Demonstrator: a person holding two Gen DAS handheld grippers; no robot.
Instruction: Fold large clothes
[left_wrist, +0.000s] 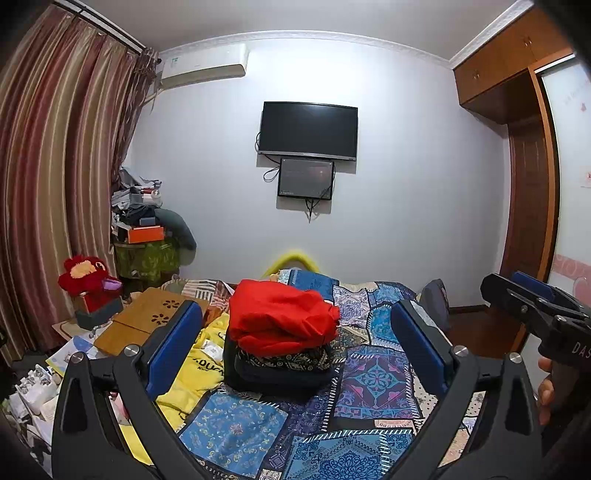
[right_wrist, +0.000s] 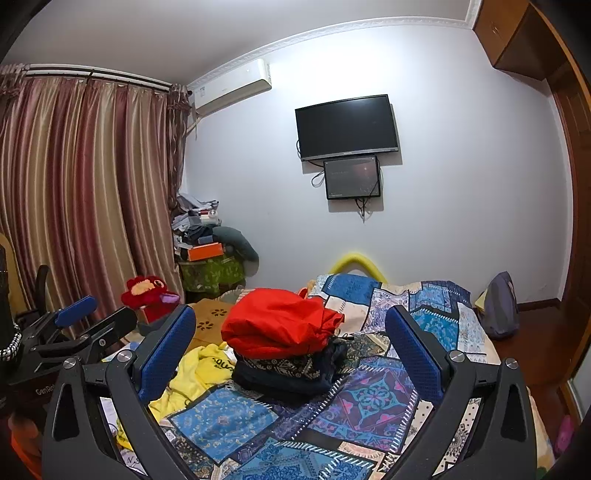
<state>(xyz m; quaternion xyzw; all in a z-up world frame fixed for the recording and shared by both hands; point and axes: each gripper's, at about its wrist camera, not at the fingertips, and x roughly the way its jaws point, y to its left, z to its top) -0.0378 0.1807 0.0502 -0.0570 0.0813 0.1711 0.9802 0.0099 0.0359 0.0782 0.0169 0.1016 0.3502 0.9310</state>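
A red garment sat folded atop a stack of dark folded clothes on the patchwork bedspread; a yellow shirt beside it lay crumpled, seemingly left; left gripper and right gripper hovered with jaws apart, empty.

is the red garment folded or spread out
Folded: the red garment sits as a compact bundle atop a stack of clothes on the bed.

A home bedroom: patchwork-covered bed, striped curtains, wall television, wooden wardrobe.
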